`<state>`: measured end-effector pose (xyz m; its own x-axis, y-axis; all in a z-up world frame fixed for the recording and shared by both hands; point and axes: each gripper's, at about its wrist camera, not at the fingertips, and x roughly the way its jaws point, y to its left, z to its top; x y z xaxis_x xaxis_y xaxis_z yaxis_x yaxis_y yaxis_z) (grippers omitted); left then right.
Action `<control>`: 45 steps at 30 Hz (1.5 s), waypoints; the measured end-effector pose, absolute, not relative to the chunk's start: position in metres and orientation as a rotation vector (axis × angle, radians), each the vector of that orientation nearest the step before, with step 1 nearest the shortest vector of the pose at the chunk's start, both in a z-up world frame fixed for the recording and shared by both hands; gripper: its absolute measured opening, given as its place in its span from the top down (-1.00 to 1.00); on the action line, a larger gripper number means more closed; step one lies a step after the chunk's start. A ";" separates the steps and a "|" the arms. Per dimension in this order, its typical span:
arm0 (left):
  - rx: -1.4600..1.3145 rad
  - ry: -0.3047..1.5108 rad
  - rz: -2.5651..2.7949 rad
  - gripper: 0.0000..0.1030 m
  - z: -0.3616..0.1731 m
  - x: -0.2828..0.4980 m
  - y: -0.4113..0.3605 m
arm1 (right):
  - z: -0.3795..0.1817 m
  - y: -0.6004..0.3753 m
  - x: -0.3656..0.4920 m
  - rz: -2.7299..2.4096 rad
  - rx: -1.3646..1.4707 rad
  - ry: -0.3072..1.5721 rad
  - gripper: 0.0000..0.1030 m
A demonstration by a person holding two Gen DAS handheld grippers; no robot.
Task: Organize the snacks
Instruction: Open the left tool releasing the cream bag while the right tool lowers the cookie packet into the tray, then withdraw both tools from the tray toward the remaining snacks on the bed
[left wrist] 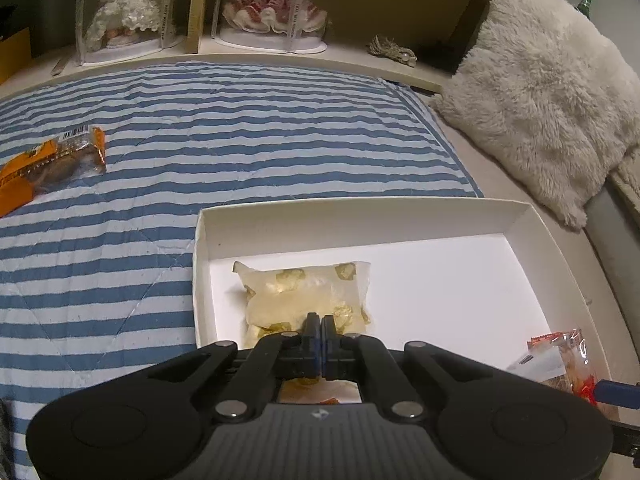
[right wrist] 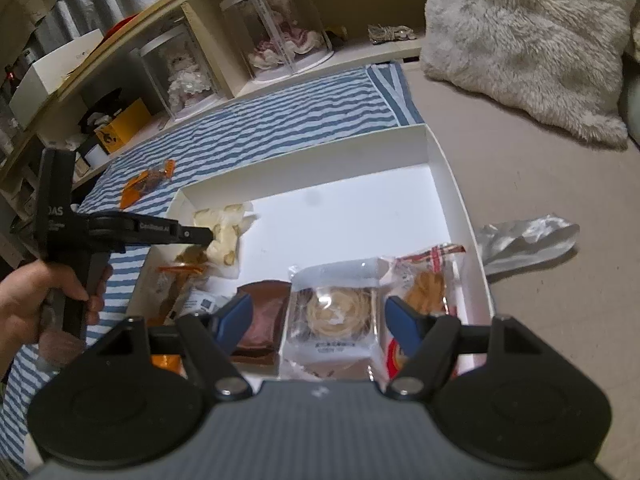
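A white shallow box (left wrist: 360, 204) (right wrist: 304, 160) lies on the bed. Inside, at its near left, a pale snack packet (left wrist: 304, 292) (right wrist: 224, 232) has its near edge pinched in my shut left gripper (left wrist: 319, 322) (right wrist: 208, 235). My right gripper (right wrist: 320, 316) stands open, its blue fingers (right wrist: 236, 312) either side of a clear packet with a round noodle cake (right wrist: 336, 312). Beside that lie a brown packet (right wrist: 264, 312) and a red-trimmed packet (right wrist: 432, 280) (left wrist: 560, 356). An orange packet (left wrist: 52, 164) (right wrist: 148, 182) lies out on the striped blanket.
A fluffy cream cushion (left wrist: 540, 92) (right wrist: 528, 40) lies right of the box, and a crumpled silver wrapper (right wrist: 528, 240) lies by the box's right wall. A shelf with boxed dolls (left wrist: 276, 4) runs along the back. A hand (right wrist: 24, 304) holds the left gripper's handle.
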<state>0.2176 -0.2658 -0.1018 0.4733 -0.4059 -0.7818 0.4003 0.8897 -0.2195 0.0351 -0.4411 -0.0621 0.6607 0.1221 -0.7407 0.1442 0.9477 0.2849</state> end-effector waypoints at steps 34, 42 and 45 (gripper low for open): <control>0.073 0.928 -0.561 -1.00 -0.032 0.114 -0.221 | -0.020 -0.411 0.011 -0.112 0.227 0.820 -0.99; 0.046 0.896 -0.542 -1.00 -0.016 0.099 -0.194 | -0.010 -0.401 0.005 -0.130 0.229 0.799 -0.99; 0.039 0.887 -0.530 -1.00 -0.013 0.095 -0.182 | -0.008 -0.397 0.006 -0.123 0.244 0.788 -0.99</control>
<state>0.0952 -0.1819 -0.0132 0.5124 -0.4245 -0.7465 0.4558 0.8712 -0.1826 0.0057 -0.3974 -0.0083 0.6999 -0.0187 -0.7140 0.2000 0.9648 0.1708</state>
